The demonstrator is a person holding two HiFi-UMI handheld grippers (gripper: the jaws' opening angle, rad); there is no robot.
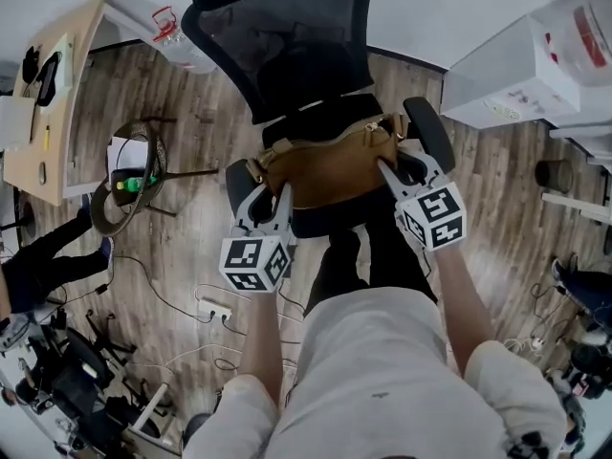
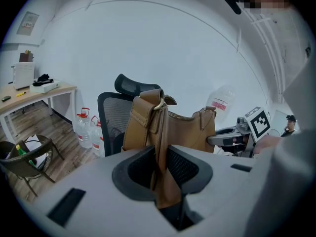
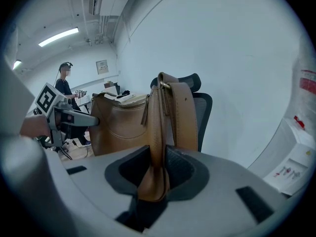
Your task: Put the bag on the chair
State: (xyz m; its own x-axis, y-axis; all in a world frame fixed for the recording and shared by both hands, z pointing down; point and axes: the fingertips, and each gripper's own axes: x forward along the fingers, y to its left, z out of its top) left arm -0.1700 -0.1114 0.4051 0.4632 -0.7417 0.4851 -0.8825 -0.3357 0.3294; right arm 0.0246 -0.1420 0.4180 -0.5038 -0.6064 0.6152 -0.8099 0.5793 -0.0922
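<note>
Partly hidden: the bag [image 1: 330, 170] covers most of the seat of the chair [image 1: 287, 36], and only the seat's dark front edge shows.
Cut off: the chair's headrest runs out of the top of the head view.
Hard to tell: the bag's underside is out of sight, so it may rest on the seat or hang just above it.
Bag place: over the seat, in front of the mesh back, between the two armrests.
Bag axis: the long side runs across the chair from one gripper to the other, with the zip edge upward and the left end a little nearer the person.
Left gripper [image 1: 272, 195]: the jaws are clamped on the tan strap [image 2: 160, 142] at the bag's left end.
Right gripper [image 1: 397, 168]: the jaws are clamped on the strap leather at the bag's right end.
Strap: it stands upright between each pair of jaws.
</note>
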